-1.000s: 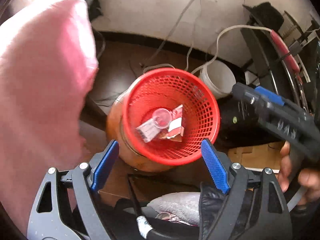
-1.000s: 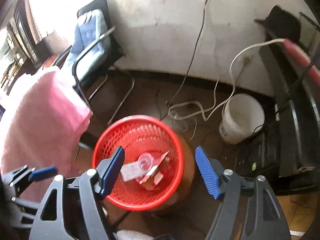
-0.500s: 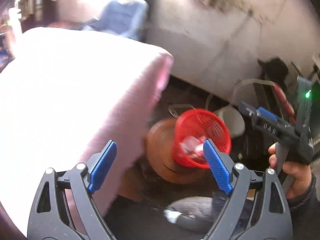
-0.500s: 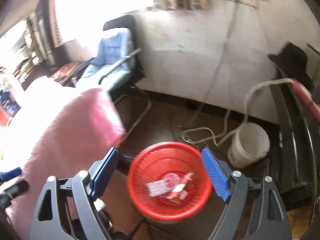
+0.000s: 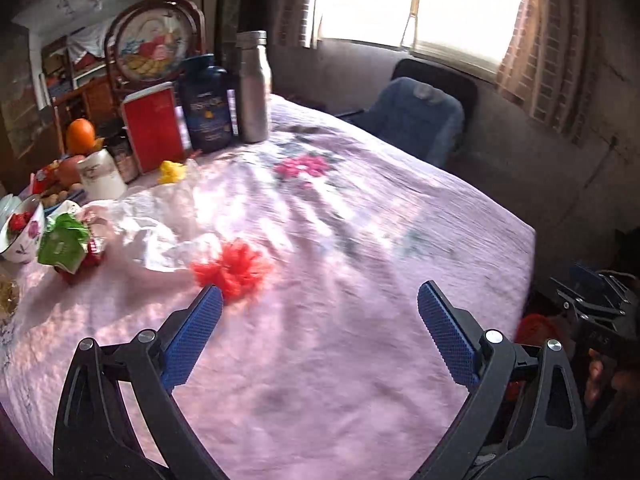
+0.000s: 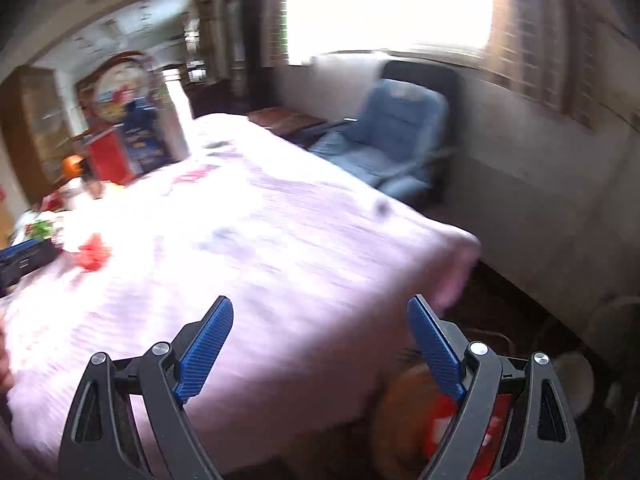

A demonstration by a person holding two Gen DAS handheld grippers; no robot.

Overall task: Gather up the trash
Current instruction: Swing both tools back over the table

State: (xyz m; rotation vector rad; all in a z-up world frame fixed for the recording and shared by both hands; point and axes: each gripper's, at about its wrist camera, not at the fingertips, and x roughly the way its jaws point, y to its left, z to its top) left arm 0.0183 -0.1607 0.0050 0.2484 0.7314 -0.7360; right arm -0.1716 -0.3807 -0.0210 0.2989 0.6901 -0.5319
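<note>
A frilly red scrap (image 5: pixel 234 266), soft and crumpled like a net or ribbon rosette, lies on the table near its left part, just beyond the left finger of the left gripper (image 5: pixel 318 312). Beside it, touching or almost touching, spreads a thin crumpled white plastic sheet (image 5: pixel 156 224), and further left lies a green wrapper (image 5: pixel 64 242) with small red pieces under it. The red waste basket (image 6: pixel 460 420) stands low on the floor past the table's near right corner, mostly hidden behind the right gripper (image 6: pixel 320 326); its mesh is not readable there because of blur.

The left gripper's blue ribbed pads (image 5: pixel 194 332) stand wide apart and the jaws are opening, with nothing between them, only tablecloth beneath. The right gripper's jaws are opening too, spread wide and empty.

The table is covered by a pink quilted tablecloth (image 5: pixel 360 240) with a darker pink flower pattern; light falls on it in stripes. At the far left edge stand a steel bottle (image 5: pixel 253 88), a dark blue jar (image 5: pixel 206 104), a red box (image 5: pixel 154 128), a white mug (image 5: pixel 102 174), an orange (image 5: pixel 80 134) and a flowered bowl (image 5: pixel 24 236). Behind the table are a blue padded chair (image 5: pixel 416 120), a bright window (image 5: pixel 416 4) with brick-pattern curtains, and a grey wall.
</note>
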